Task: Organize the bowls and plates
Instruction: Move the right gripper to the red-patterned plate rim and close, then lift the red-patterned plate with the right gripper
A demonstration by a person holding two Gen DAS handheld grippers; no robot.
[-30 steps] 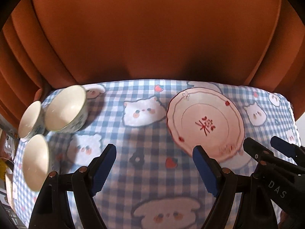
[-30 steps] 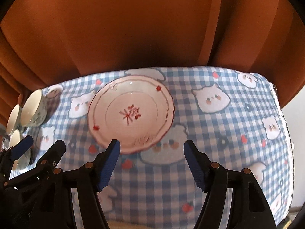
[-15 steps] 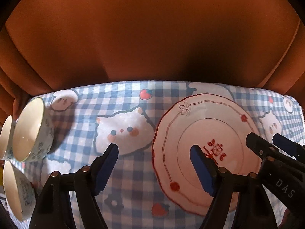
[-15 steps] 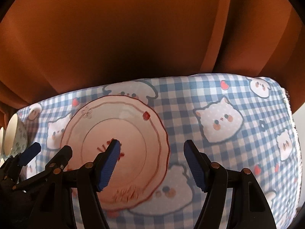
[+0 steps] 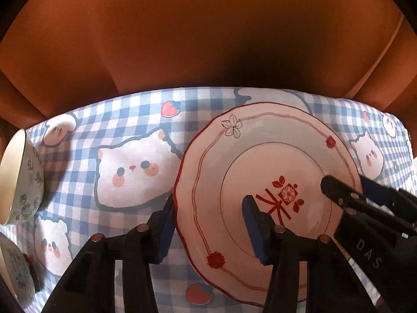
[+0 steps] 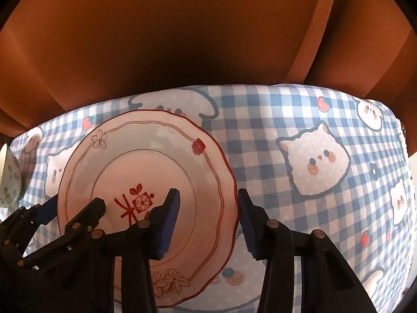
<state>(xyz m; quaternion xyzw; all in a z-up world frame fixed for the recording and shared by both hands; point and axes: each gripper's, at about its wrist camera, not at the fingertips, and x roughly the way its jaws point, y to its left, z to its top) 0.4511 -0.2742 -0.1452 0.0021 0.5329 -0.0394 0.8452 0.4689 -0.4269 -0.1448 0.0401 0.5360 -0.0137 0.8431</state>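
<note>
— Where was the plate (image 5: 263,161)?
— Right of centre on the checked cloth (image 5: 125,109), bowls (image 5: 22,180) at the far left edge.
— The tongs?
— Left gripper (image 5: 208,224) and right gripper (image 6: 208,219) straddled opposite rims, jaws closing; contact seemed not yet made.

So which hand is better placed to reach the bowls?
Left. The bowls sit just left of the left hand-held gripper; the right hand-held gripper is across the plate. Both straddle the plate's rim, jaws closing.
</note>
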